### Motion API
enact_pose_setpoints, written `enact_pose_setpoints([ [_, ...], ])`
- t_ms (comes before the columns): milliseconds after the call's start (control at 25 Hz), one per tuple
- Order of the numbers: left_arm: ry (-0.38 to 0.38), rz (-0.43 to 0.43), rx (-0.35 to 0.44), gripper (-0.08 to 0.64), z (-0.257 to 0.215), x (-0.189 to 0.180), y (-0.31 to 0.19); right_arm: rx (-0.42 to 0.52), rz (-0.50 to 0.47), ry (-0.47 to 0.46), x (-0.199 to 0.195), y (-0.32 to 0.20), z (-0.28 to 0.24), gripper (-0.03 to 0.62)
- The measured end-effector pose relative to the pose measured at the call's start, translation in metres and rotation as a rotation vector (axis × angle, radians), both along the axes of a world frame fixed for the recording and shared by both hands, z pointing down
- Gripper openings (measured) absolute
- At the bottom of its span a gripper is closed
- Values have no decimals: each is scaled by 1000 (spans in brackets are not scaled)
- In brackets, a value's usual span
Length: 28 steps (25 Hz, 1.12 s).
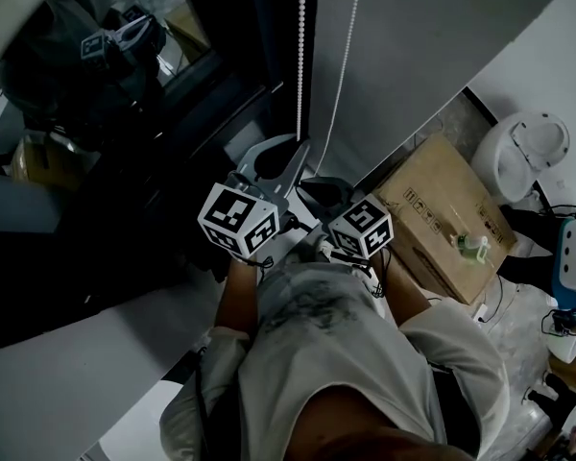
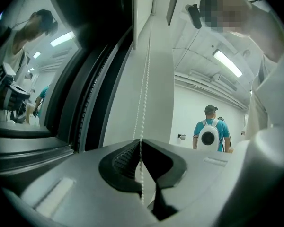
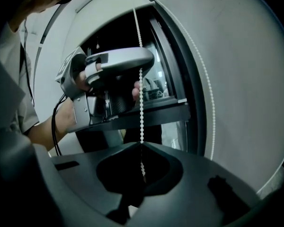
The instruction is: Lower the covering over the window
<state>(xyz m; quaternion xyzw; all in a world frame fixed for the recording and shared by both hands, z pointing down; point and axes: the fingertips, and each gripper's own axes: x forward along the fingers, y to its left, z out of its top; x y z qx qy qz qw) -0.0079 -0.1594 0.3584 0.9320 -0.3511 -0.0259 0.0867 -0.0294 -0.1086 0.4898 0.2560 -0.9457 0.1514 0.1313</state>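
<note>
Only the head view shows the cardboard box (image 1: 442,221); only the left gripper view shows a person in teal (image 2: 209,134). The left tool (image 2: 141,143) and right tool (image 3: 142,144) are each clamped on the bead chain (image 3: 141,103) hanging beside the dark window (image 1: 125,75).

Head view is dim & gray, v. dark by the window (image 1: 125,94). Left gripper view is bright w/ long ceiling lights (image 2: 228,63) glowing. Right gripper view is dark low down. Edges bend round, corners go black.
</note>
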Motion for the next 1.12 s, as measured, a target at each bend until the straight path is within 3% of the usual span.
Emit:
enact_pose_setpoints([
  [160, 0, -5, 6, 17, -1, -2, 4, 42, 23, -46, 8, 1, -22, 23],
  [280, 2, -6, 7, 18, -2, -3, 5, 102, 56, -130, 24, -3, -63, 71],
  [440, 4, -4, 10, 18, -1, -2, 7, 220, 70, -223, 37, -10, -130, 94],
  [720, -2, 7, 16, 18, -3, 7, 12, 448, 26, -278, 28, -24, -227, 94],
  [960, -9, 15, 17, 18, -1, 13, 15, 514, 10, -294, 18, -35, -254, 94],
  [1120, -7, 12, 21, 18, -2, 13, 17, 520, 6, -294, 15, -35, -257, 23],
])
